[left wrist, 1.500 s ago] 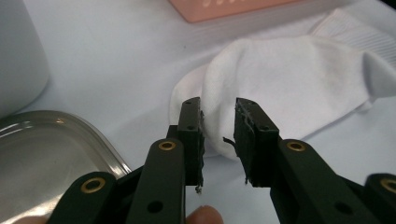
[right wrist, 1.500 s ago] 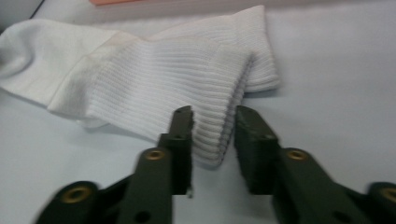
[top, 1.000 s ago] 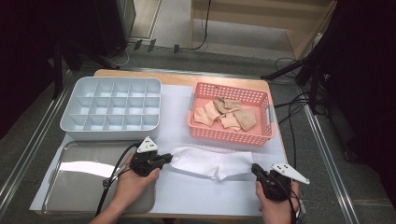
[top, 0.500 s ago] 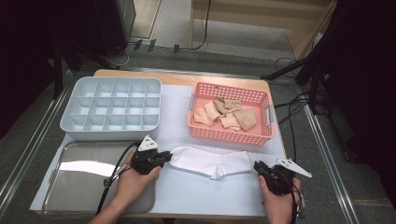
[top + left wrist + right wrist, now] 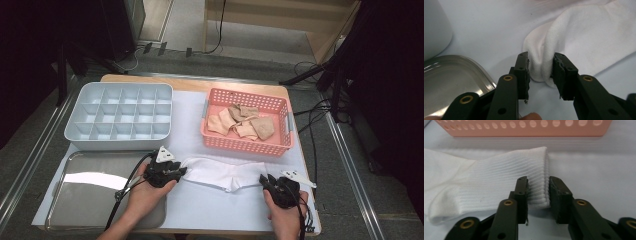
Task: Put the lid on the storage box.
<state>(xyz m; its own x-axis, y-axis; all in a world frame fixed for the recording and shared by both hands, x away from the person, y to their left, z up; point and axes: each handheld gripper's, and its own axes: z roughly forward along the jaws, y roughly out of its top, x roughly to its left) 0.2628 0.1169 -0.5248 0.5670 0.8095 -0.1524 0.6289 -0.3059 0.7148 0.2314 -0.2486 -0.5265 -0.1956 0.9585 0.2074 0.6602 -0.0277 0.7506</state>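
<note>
Currently, a white sock (image 5: 222, 172) is lying flat on the pale table cover (image 5: 190, 115), stretched sideways between the two grippers, just in front of the pink basket (image 5: 248, 145) and to the right of the steel tray (image 5: 95, 192).

The left gripper (image 5: 181, 171) is resting at the sock's left end, held in the person's left hand (image 5: 145, 192). In the left gripper view, its jaws have just been opening and are standing slightly apart with a bunched fold of the sock (image 5: 574, 37) between them. The fabric is lying against both pads, but whether they are pressing it cannot be told; the fold is keeping its pinched shape. The tray's curved rim (image 5: 474, 67) is showing just left of the jaws.

The right gripper (image 5: 263, 181) is sitting at the sock's right end, in the person's right hand (image 5: 286, 212). In the right gripper view, its jaws have likewise just been opening and are standing parted around the ribbed cuff (image 5: 534, 180). The cuff is touching the left pad, while a thin gap is showing at the right pad, so the grip is reading as released. The basket's perforated wall (image 5: 524, 127) is running across the top of that view, near the cuff but apart from it.

Inside the basket, several beige socks (image 5: 240, 122) are lying in a loose heap. The grey compartment box (image 5: 120, 117) is standing at the table's far left, behind the tray.
</note>
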